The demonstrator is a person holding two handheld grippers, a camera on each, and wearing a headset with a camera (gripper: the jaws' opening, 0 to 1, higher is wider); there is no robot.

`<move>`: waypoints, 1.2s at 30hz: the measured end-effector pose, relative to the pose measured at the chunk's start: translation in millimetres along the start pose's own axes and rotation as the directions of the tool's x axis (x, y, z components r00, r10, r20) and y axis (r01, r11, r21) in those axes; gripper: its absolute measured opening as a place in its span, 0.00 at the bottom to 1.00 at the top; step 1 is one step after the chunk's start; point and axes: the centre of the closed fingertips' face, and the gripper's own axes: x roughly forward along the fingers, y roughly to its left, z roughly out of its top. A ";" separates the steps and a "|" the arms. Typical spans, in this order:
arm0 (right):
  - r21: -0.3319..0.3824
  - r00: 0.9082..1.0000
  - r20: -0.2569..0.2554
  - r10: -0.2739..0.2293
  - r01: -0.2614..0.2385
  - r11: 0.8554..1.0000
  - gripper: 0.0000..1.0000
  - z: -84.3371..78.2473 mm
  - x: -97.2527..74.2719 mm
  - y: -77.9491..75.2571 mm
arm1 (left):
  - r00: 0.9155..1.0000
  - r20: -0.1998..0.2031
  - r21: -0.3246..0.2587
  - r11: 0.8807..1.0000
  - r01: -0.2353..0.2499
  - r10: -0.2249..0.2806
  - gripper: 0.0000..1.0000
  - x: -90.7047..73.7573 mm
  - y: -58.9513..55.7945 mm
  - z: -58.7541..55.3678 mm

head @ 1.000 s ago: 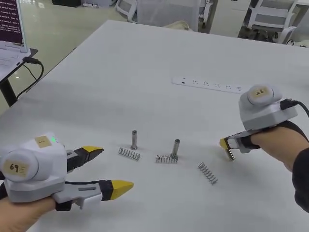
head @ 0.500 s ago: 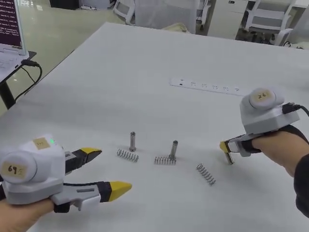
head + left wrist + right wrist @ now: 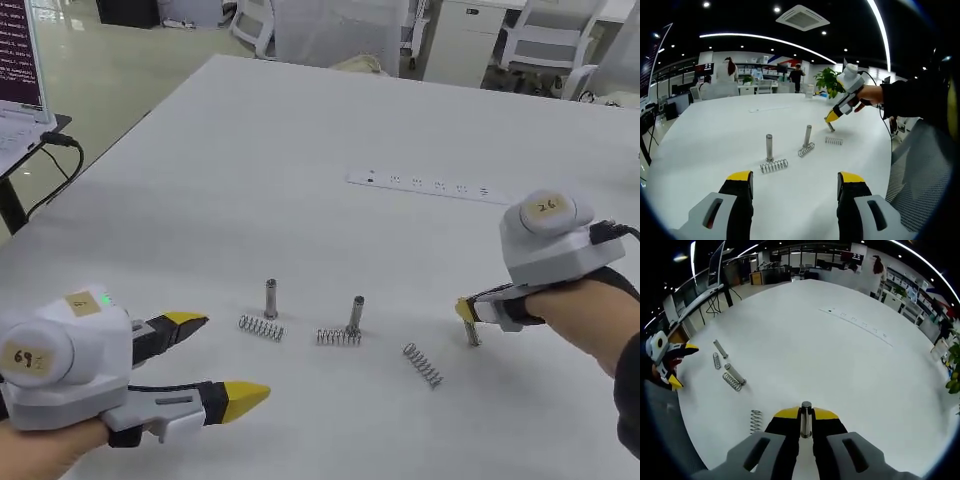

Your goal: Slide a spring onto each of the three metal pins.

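Worktop: a large white table [image 3: 300,140], with a white power strip [image 3: 425,185] lying flat toward its far side.
Left side: a laptop [image 3: 20,50] with a purple screen on a side desk, with a black cable [image 3: 58,140] plugged in.
Floor: pale and glossy [image 3: 120,50].
Far end: white office chairs [image 3: 535,40] and a white drawer cabinet [image 3: 455,35].
Ceiling: black, with a curved light strip [image 3: 765,38], round spotlights [image 3: 777,9] and a square air vent [image 3: 802,17].
Greenery: a potted plant [image 3: 827,80] beyond the table.
People: one person [image 3: 730,67] stands far off among desks.

White table [image 3: 300,150], two upright pins [image 3: 271,298], three springs [image 3: 261,327] lying flat, power strip [image 3: 425,186]
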 end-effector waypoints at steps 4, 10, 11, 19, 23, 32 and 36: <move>0.006 1.000 0.007 0.000 0.000 1.000 0.05 -1.0 -2.8 0.9 | 1.000 0.000 0.001 1.000 0.001 -0.001 0.64 0.0 -0.2 0.2; 0.010 1.000 0.013 -0.001 0.000 1.000 0.05 -2.4 -5.5 0.6 | 1.000 0.001 0.003 1.000 0.001 -0.001 0.64 -0.1 -1.0 0.9; 0.010 1.000 0.013 -0.001 0.000 1.000 0.05 -2.5 -5.9 0.6 | 1.000 0.001 0.003 1.000 0.002 -0.002 0.64 -0.1 -1.1 1.0; 0.018 1.000 0.022 -0.001 0.001 1.000 0.05 -4.7 -9.2 1.0 | 1.000 0.001 0.005 1.000 0.001 -0.001 0.64 -0.2 -1.1 1.0; 0.020 1.000 0.027 0.001 -0.002 1.000 0.05 -5.8 -10.5 2.1 | 1.000 0.001 0.007 1.000 0.000 0.000 0.64 -0.5 -1.3 1.5; 0.026 0.999 0.037 -0.001 0.000 1.000 0.05 -8.4 -13.7 2.3 | 1.000 0.001 0.010 1.000 -0.002 0.002 0.64 -1.9 -1.6 2.3; 0.032 0.999 0.041 0.000 -0.001 0.999 0.05 -9.8 -14.6 0.5 | 1.000 -0.001 0.013 1.000 -0.001 0.001 0.64 -1.9 -2.1 2.2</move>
